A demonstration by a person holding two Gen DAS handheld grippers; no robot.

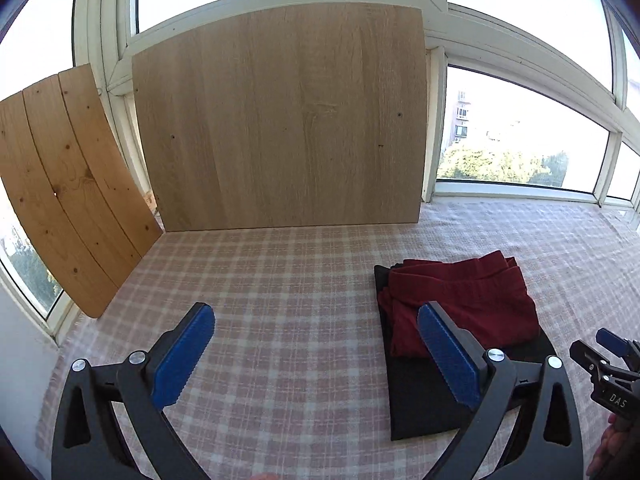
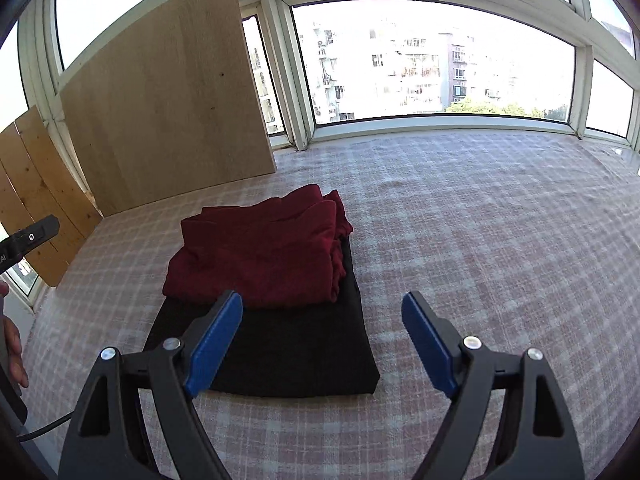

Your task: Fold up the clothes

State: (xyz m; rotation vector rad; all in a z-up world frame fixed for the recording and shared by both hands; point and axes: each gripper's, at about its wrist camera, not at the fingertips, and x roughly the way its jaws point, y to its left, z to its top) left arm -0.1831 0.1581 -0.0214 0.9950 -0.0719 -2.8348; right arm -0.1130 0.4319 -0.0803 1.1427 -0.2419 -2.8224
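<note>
Dark red folded garment (image 2: 260,256) sat on top of a flat black folded cloth (image 2: 280,352), both on the pink-and-white checked tablecloth (image 2: 480,220). Big light wood board (image 1: 280,120) leaned vs the window behind the stack. Left gripper (image 1: 316,344) & right gripper (image 2: 322,336) hung above it, jaws wide apart w/ nothing between them.

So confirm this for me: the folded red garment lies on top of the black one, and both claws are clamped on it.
Wrong on the claws. The red garment does lie on the black one, but the left claw and right claw are both open and hold nothing; each wrist view shows it.
</note>
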